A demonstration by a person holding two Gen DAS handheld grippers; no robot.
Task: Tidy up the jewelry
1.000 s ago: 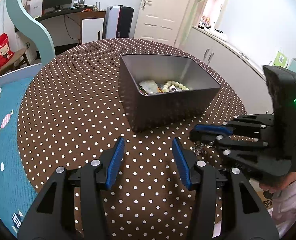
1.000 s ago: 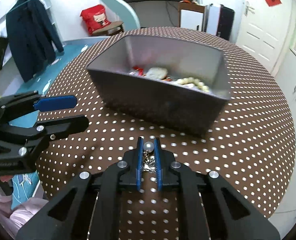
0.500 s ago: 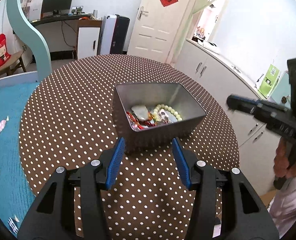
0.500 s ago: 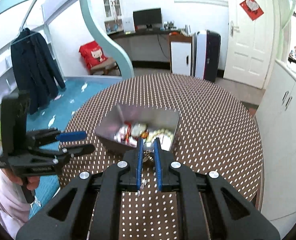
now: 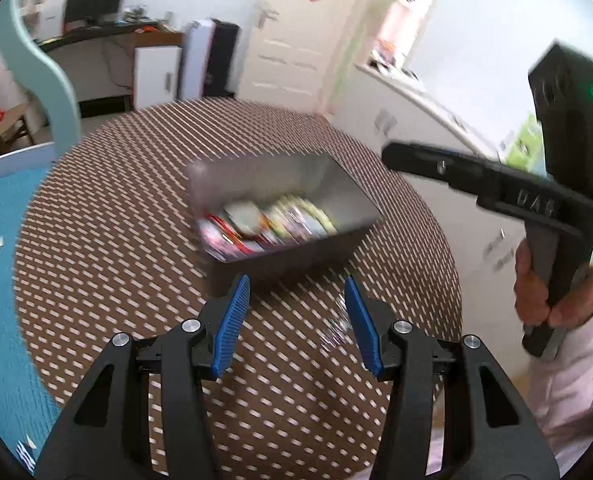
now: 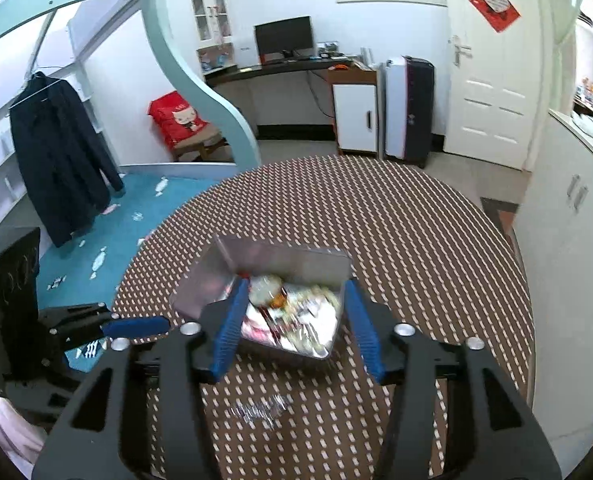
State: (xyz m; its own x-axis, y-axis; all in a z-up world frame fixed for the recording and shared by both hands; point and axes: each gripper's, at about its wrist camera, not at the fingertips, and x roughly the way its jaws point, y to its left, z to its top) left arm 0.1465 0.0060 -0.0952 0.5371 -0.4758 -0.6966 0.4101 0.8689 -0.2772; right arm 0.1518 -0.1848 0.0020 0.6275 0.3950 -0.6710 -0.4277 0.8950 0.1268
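Note:
A grey metal box [image 5: 336, 184] [image 6: 280, 254] holding several jewelry pieces stands mid-table. My right gripper [image 6: 295, 292] hovers high over the box's near side. Its jaws are opening and nothing is between the blue pads. A blurred silver chain piece [image 6: 260, 406] [image 5: 334, 328] shows against the cloth just in front of the box. I cannot tell whether it lies there or is falling. My left gripper [image 5: 296, 284] hangs open and empty above the table, before the box. In the left wrist view the right gripper [image 5: 416, 156] reaches in from the right.
The round table [image 6: 416, 220] wears a brown cloth with white dots. A person's hand [image 5: 536, 292] in a pink sleeve grips the right tool. White cabinets [image 6: 576, 216] stand past the table's right edge, and a blue carpet [image 6: 144, 200] lies on the left.
The right gripper climbed from the table with the pearl-and-chain piece pinched, then its jaws spread and the piece left them. The left gripper rose a little and stayed open.

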